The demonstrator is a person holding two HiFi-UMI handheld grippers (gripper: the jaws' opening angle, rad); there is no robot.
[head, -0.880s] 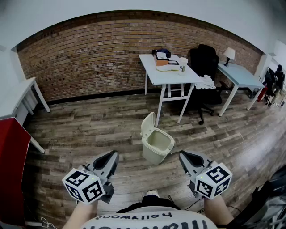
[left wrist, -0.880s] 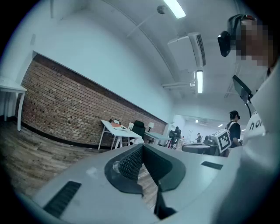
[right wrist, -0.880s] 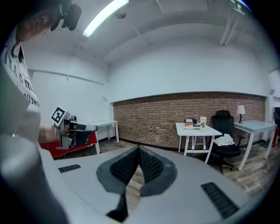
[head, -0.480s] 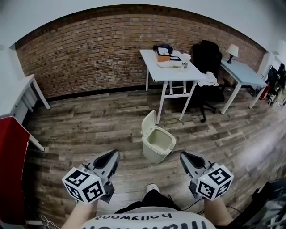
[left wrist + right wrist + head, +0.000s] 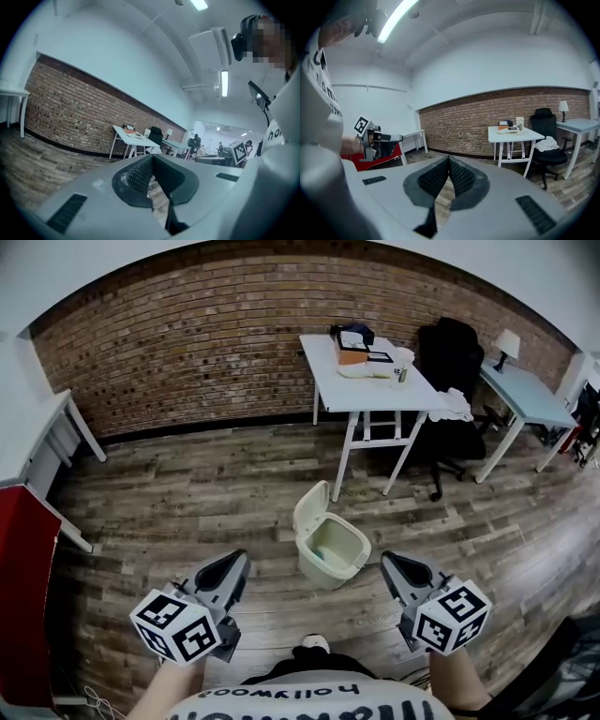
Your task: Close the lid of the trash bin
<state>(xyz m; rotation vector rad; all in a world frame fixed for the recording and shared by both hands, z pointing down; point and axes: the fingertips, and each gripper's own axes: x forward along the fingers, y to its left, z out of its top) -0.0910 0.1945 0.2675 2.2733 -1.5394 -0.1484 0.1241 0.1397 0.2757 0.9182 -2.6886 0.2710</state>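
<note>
A cream trash bin (image 5: 334, 549) stands on the wood floor in the head view, just ahead of me. Its hinged lid (image 5: 310, 507) stands up on the bin's left side, open. My left gripper (image 5: 239, 560) is low at the left, short of the bin and apart from it, jaws shut and empty. To the bin's right my right gripper (image 5: 387, 562) hovers, also shut with nothing held. In the left gripper view the jaw tips (image 5: 152, 157) meet. The right gripper's tips (image 5: 449, 158) meet too. The bin shows in neither gripper view.
A white table (image 5: 367, 381) with boxes and a cup stands behind the bin, with a black office chair (image 5: 452, 418) to its right. A brick wall (image 5: 187, 343) runs along the back. Another white desk (image 5: 42, 442) and a red panel (image 5: 19, 587) are at the left.
The bin has come slightly nearer and lower in the head view as the person stepped toward it. Both grippers keep their pose, shut; the lid still stands open.
</note>
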